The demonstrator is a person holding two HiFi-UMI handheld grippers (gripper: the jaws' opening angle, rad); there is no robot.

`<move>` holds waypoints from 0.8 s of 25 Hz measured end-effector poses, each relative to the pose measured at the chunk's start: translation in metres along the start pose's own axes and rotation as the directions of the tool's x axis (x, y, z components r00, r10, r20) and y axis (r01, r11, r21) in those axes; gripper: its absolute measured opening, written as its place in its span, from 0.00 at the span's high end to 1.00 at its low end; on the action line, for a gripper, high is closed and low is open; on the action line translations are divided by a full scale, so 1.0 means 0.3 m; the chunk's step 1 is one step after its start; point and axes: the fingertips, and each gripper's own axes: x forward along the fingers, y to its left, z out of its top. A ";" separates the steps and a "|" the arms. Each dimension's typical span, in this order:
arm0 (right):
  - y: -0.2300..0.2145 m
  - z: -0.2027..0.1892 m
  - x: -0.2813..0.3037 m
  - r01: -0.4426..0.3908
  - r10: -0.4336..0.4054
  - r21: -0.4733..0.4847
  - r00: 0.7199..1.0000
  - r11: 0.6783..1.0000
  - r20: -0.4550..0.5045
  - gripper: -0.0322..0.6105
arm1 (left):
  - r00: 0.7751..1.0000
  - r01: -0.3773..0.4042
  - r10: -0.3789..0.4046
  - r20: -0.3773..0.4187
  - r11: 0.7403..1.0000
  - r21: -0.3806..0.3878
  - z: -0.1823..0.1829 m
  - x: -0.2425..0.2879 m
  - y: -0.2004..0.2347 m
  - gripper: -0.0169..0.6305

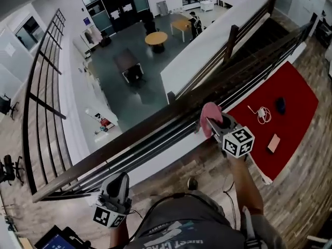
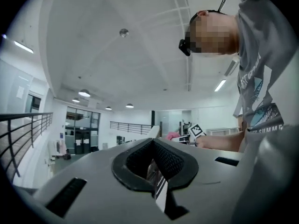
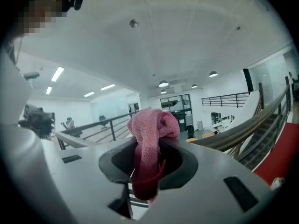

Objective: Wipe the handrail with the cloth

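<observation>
Hanging low by the person's waist, the left claw [image 1: 119, 179] is pinched closed with nothing in it and sits apart from the rail, so it's not helping. Further out, the right claw [image 1: 213, 123] is clamped tight on a bunched pink cloth [image 1: 209, 115], and the wad is pressed against the top of the dark wooden handrail [image 1: 145, 134], around mid-length. My guess is the wiping is underway but nowhere near finished. There's a long run of rail toward both ends, and I can't tell which bits are clean. Way beyond is the lobby floor below.
</observation>
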 end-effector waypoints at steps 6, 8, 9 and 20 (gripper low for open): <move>-0.458 -0.049 0.311 0.085 -0.096 -0.127 0.992 0.988 -0.086 0.82 | 0.973 -0.216 0.217 -0.077 0.976 0.028 -0.121 0.022 0.046 0.96; -0.523 -0.120 0.417 0.077 -0.097 -0.134 0.985 0.988 -0.144 0.82 | 0.957 -0.279 0.283 -0.066 0.958 0.058 -0.155 0.046 0.083 0.96; -0.526 -0.178 0.473 0.056 -0.080 -0.131 0.979 0.990 -0.188 0.82 | 0.949 -0.305 0.309 -0.060 0.950 0.070 -0.173 0.063 0.102 0.96; -0.059 -0.267 0.614 -0.291 0.237 -0.236 0.943 0.927 -0.232 0.82 | 0.948 -0.306 0.312 -0.061 0.948 0.090 -0.272 0.299 0.145 0.96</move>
